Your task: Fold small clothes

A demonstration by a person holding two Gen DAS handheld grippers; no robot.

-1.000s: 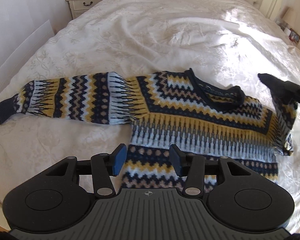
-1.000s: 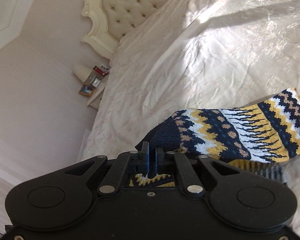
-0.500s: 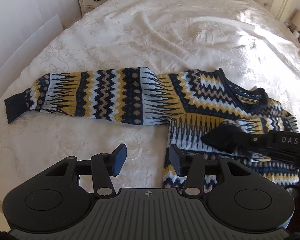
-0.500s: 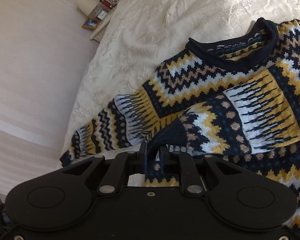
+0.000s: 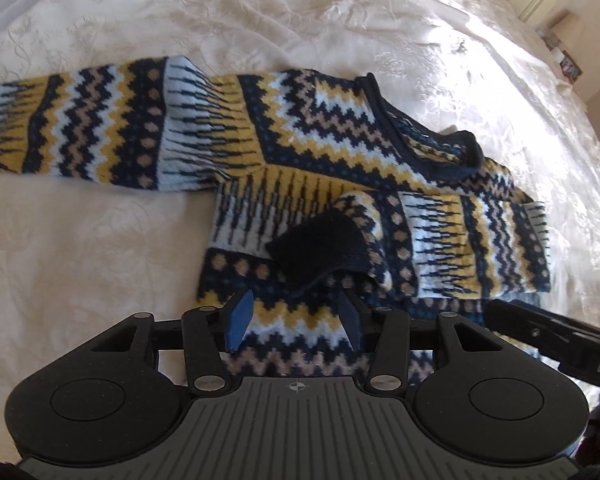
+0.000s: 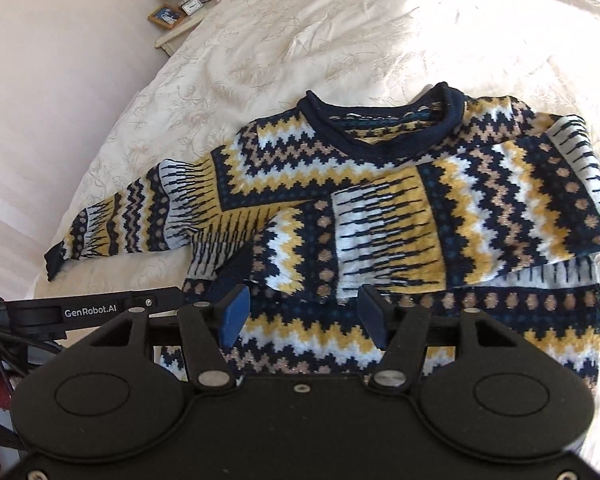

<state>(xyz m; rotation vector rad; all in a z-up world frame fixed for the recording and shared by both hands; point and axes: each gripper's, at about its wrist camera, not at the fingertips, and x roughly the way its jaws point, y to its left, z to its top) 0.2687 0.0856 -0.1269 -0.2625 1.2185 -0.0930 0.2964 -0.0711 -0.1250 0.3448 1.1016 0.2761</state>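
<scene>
We see navy, yellow and white patterned knit sweater [image 6: 380, 200] flat on cream embroidered bedspread [image 6: 340, 32], one sleeve folded across chest. Left gripper [image 5: 296, 316], right gripper [image 6: 304, 318] above hem, jaws apart, empty.

sweater [image 6: 380, 184]: 1 | hand-held grippers: 2 | bed [image 6: 340, 40]: 1

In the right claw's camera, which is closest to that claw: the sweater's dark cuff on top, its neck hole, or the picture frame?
1. Cuff, just ahead of the right claw, leftward.
2. Neck hole, mid-bed.
3. Picture frame, far left, on the nightstand.
</scene>
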